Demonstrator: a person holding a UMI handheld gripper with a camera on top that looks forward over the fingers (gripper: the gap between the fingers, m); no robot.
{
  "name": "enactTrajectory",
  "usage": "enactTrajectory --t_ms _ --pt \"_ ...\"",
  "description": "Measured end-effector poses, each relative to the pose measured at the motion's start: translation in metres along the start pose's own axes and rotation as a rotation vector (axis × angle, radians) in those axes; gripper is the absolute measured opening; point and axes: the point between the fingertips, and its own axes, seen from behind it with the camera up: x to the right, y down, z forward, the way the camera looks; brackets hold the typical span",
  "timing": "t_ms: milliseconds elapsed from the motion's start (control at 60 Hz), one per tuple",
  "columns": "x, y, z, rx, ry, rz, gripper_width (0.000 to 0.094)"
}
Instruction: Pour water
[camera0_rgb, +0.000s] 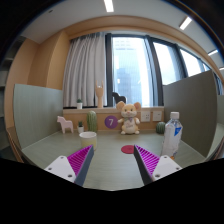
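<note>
The gripper (110, 163) is held open and empty above a grey table (100, 150). A bottle (172, 136), taken as the water source, stands upright at the far right, with a pink coaster (127, 149) nearer centre. A level approach to the bottle's middle is advised before closing.

Item: your gripper (113, 163), one unit, hand-held, two fingers. Pose: level, with both fingers reaching forward side by side. Left finger (76, 162): pad purple-pink, ridged, on the inner face. Right finger (151, 162): pad of the same colour and ridging, facing its partner. State: your fingers stand spread wide, a broad gap between the pads. Contents: nothing gripped, no pad pressing on anything.
</note>
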Motion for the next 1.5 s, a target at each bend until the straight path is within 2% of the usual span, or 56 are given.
enactTrajectory --t_ms 183,417,750,833,917,1067,1133,1367,1500 --pt "0.083 0.024 -0.02 -0.026 0.132 -0.009 0.0819" --pt "0.18 0.014 -0.03 -0.006 0.28 -0.024 0.081" --pt "0.212 -0.002 0.044 -0.016 0.262 -0.051 0.0807" --pt "0.215 0.0 0.059 -0.03 0.264 -0.072 0.0739" --pt "0.216 0.006 0.07 -0.039 0.261 -0.086 0.057" --pt "0.211 -0.001 0.069 -0.002 0.261 -0.044 0.043" --pt "0.214 0.001 0.067 0.017 0.275 -0.029 0.0328" --pt "0.209 -0.001 0.072 0.0 0.289 -0.08 0.0326" --pt "0.194 -0.017 0.092 -0.02 0.301 -0.277 0.0325"
